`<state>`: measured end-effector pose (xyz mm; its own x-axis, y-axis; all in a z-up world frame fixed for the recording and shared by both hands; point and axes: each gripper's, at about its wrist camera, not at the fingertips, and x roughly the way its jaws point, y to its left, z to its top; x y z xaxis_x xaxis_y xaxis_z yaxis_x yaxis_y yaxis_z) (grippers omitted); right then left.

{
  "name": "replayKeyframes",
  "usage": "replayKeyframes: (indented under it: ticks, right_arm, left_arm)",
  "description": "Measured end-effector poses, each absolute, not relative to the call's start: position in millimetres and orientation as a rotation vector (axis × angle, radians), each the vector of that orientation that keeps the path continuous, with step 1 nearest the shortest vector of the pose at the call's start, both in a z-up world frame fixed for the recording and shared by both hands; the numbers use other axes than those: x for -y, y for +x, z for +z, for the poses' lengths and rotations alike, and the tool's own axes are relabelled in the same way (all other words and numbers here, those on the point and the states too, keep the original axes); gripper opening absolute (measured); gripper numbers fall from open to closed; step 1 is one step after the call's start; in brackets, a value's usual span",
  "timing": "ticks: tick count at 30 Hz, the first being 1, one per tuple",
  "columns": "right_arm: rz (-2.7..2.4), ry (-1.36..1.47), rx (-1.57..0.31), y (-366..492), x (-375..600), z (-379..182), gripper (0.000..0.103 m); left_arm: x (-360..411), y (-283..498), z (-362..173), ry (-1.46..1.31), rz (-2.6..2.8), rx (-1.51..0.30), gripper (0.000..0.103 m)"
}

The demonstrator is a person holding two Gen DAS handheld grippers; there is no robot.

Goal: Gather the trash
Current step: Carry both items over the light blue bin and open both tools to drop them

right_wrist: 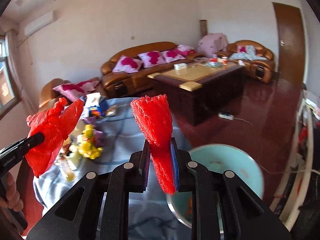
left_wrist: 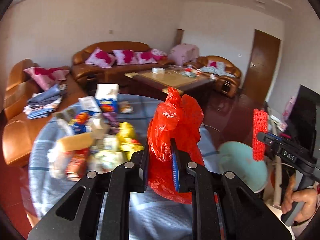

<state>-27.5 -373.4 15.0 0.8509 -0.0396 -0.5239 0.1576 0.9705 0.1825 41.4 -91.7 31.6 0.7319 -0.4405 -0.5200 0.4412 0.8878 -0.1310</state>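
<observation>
My left gripper [left_wrist: 160, 158] is shut on a crumpled red plastic bag [left_wrist: 176, 124], held above the round table with the blue checked cloth [left_wrist: 140, 210]. It also shows in the right wrist view [right_wrist: 52, 134]. My right gripper [right_wrist: 160, 156] is shut on a red foam net sleeve [right_wrist: 156, 124], which also shows in the left wrist view [left_wrist: 260, 136]. The sleeve is held above the table's right edge, near a light blue basin [right_wrist: 226, 160]. A pile of wrappers and cartons [left_wrist: 90, 132] lies on the table's left side.
The light blue basin [left_wrist: 244, 164] sits low at the table's right. Brown leather sofas with pink cushions [left_wrist: 120, 60] and a coffee table [left_wrist: 172, 78] stand beyond. A dark red floor [right_wrist: 260, 116] with a power strip [right_wrist: 226, 116] lies to the right. A door [right_wrist: 290, 44] is at the far right.
</observation>
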Motion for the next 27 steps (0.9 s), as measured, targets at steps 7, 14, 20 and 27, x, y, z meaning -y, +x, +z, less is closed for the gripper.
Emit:
replayKeyframes:
  ticks: [7,14,20,27]
  right_arm:
    - [-0.281,0.354,-0.602,-40,441,-19,0.02]
    - [-0.364,0.429,-0.699,-36,467,-63,0.02]
    - [-0.383,0.468,-0.74,-34,471,-83,0.02]
    - [-0.386,0.527,-0.757,-37,487,-95,0.026]
  left_arm:
    - [183,38,1,0.066,-0.617,-0.621,0.018]
    - [248,46,-29,0.121,-0.664,-0.707,0.018]
    - [286,55,-57,0.133,-0.676,-0.8,0.018]
    - [322,49,-72,0.189,-0.702,-0.82,0.022]
